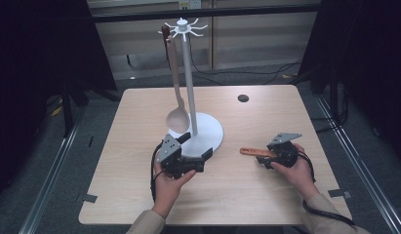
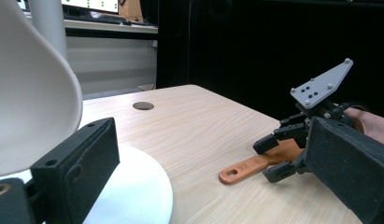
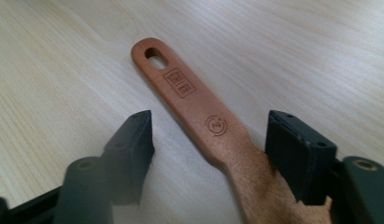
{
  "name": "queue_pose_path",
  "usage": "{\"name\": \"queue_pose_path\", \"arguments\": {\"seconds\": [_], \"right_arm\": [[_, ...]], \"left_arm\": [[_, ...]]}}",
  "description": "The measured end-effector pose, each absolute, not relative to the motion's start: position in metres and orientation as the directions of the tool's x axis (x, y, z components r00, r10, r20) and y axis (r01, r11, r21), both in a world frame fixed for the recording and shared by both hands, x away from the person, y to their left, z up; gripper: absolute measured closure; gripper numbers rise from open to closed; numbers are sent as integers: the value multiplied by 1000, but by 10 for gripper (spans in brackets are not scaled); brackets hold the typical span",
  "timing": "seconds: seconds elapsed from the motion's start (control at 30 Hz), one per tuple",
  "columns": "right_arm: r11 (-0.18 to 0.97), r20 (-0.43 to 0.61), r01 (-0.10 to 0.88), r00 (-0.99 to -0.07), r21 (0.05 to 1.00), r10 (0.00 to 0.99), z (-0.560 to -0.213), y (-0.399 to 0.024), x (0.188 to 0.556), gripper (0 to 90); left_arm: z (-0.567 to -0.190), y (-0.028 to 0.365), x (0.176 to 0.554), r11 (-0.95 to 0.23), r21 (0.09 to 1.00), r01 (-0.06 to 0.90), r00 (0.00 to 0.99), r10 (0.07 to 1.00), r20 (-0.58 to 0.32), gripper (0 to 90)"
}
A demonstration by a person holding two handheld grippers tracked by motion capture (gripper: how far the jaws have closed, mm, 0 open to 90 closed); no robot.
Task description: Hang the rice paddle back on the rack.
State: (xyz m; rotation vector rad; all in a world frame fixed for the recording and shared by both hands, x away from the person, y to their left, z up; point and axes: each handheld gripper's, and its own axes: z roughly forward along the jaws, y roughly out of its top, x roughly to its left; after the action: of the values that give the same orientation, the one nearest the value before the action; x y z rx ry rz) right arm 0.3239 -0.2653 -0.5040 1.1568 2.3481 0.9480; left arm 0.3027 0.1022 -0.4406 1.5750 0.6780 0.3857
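Hanging from the white stand (image 1: 206,130): pale spoon (image 1: 177,118). Lying flat on the table (image 1: 247,190): brown wooden utensil (image 3: 194,100), straddled by half-open right gripper (image 3: 210,140), right jaw touching. Gaping wide beside the stand's base: left gripper (image 1: 198,145), empty.

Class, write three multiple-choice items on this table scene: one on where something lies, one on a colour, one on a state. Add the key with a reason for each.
1. Where does the brown utensil handle lie?
A. flat on the table, between the right gripper's jaws
B. hung on the rack
C. on the floor

2. What colour is the rack's round base?
A. black
B. white
C. red

3. How is the pale spoon placed?
A. lying flat on the table
B. held in the right gripper
C. hanging from the rack's top, bowl down

Key: 1 A, the right gripper view shows it on the wood with the right gripper astride it, a gap at the left jaw. 2 B, the high view shows a white disc. 3 C, its handle runs up to the hooks.
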Motion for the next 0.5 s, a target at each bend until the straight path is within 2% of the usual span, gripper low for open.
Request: {"name": "queue_pose_path", "arguments": {"seconds": [0.23, 0.5], "right_arm": [[451, 6, 570, -624, 687, 781, -502, -262, 321, 511], [446, 43, 605, -623, 659, 781, -498, -255, 317, 575]], "left_arm": [[-439, 103, 302, -3, 983, 185, 768, 625, -143, 35], [-437, 102, 301, -12, 982, 189, 763, 631, -139, 38]]}}
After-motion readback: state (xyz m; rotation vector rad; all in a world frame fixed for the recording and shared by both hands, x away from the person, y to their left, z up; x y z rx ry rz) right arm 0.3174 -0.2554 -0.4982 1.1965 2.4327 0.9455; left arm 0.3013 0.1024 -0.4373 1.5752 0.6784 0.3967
